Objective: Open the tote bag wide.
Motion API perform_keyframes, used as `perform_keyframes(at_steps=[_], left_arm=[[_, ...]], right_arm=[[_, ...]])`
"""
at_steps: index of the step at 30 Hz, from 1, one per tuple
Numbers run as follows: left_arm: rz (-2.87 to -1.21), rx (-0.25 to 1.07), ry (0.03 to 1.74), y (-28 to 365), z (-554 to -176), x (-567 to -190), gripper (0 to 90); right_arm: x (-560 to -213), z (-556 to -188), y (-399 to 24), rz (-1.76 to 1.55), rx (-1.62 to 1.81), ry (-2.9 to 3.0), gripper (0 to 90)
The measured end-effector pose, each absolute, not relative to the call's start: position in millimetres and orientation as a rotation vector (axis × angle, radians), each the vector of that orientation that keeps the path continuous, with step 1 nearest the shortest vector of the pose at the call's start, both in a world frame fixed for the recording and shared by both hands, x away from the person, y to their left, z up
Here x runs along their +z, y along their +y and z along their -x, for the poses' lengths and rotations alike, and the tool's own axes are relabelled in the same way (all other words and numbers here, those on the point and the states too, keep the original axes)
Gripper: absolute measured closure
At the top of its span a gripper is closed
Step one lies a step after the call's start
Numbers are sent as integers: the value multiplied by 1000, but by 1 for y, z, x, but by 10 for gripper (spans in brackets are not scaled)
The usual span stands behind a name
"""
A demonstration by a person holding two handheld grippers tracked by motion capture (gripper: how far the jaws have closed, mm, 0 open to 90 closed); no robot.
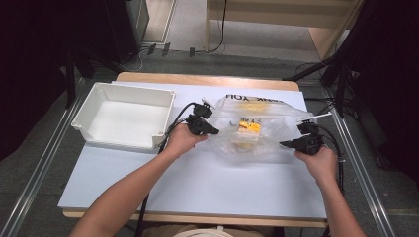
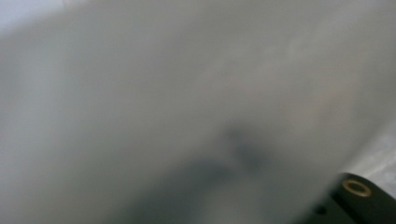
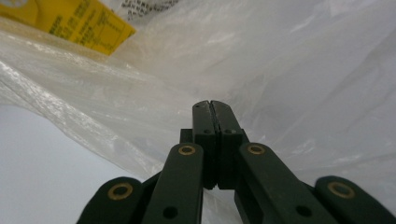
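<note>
Both grippers pinch the clear plastic bag [image 1: 252, 129] (yellow packet inside), left gripper [image 1: 215, 131] and right gripper [image 1: 282, 144] clamped on its left and right edges.

Both forearms are bare, no sleeves. Each hand carries a black gripper: the left gripper [image 1: 215, 131] beside the white tub [image 1: 104, 95], the right gripper [image 1: 282, 144] farther away. Black cables trail from both. Brass rivets stud the matte black linkage arms.

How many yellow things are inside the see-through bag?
2: a yellow-labelled packet in the middle of the clear plastic bag, and a paler yellow thing near its far edge. The crinkled plastic may hide more.
</note>
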State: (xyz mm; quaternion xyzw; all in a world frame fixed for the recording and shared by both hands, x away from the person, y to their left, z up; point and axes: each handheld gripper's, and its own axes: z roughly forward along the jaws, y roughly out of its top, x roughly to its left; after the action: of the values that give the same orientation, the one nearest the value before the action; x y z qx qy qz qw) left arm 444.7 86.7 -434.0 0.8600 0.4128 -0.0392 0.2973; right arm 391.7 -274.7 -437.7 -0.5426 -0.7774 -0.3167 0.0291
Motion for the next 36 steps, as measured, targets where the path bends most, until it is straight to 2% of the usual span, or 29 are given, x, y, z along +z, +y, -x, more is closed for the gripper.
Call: perform_keyframes(at_steps=[15,25,36], left_arm=[[-2286,-83,1135,99,-434,-442,900],[-2217,-23,1223,99,-458,-446,900],[-2180,41,1281,102,-464,-453,900]], right_arm=[[-449,-372,-271,1662,-908,-2392,900],[-459,-387,-283,1764,-955,-2361,900],[-467,-391,-291,1826,-944,-2370,900]])
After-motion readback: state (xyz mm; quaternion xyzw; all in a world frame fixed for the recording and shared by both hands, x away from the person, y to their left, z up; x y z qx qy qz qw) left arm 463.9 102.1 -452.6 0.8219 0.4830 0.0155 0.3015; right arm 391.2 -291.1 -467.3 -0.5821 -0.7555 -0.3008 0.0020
